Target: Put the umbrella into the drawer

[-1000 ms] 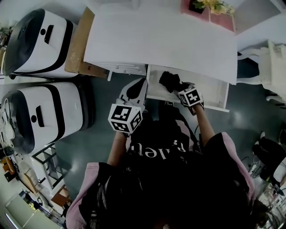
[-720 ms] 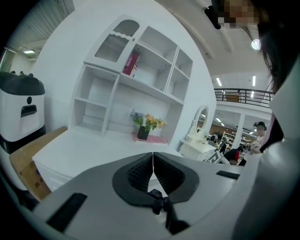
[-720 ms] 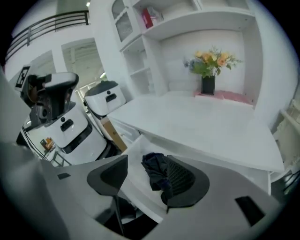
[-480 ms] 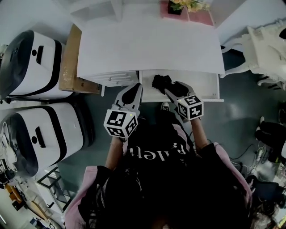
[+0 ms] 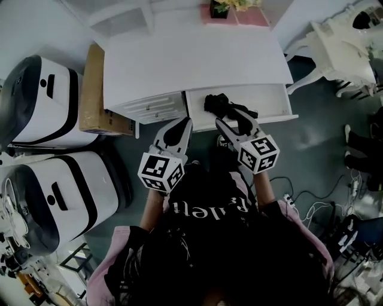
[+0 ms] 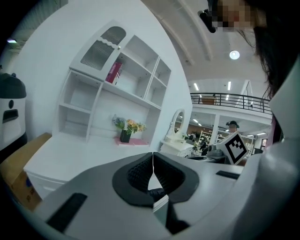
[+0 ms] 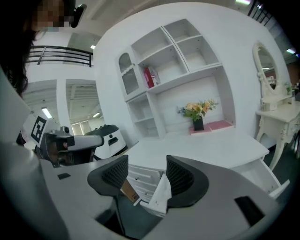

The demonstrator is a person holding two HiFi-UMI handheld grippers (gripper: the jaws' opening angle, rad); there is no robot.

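In the head view the folded black umbrella [image 5: 216,104] lies inside the open white drawer [image 5: 272,98] of the white desk [image 5: 191,57]. My right gripper [image 5: 234,122] hangs open just in front of the drawer's front edge, its fingertips close to the umbrella with nothing between them. The right gripper view shows that gripper [image 7: 147,171] with its jaws apart, and the desk behind them. My left gripper [image 5: 181,127] is shut and empty, below the closed left drawers [image 5: 152,107]. In the left gripper view its pads [image 6: 143,171] meet along a thin line.
Two white and black machines [image 5: 42,89] [image 5: 57,194] stand on the floor at the left, with a cardboard box [image 5: 96,89] against the desk. A flower pot [image 5: 220,8] sits at the desk's back edge. White furniture [image 5: 335,45] stands at the right. Cables [image 5: 302,197] lie on the floor.
My right gripper has drawn back out of the drawer toward the person, leaving the umbrella lying inside. The head view has swung left. The left gripper stays shut.
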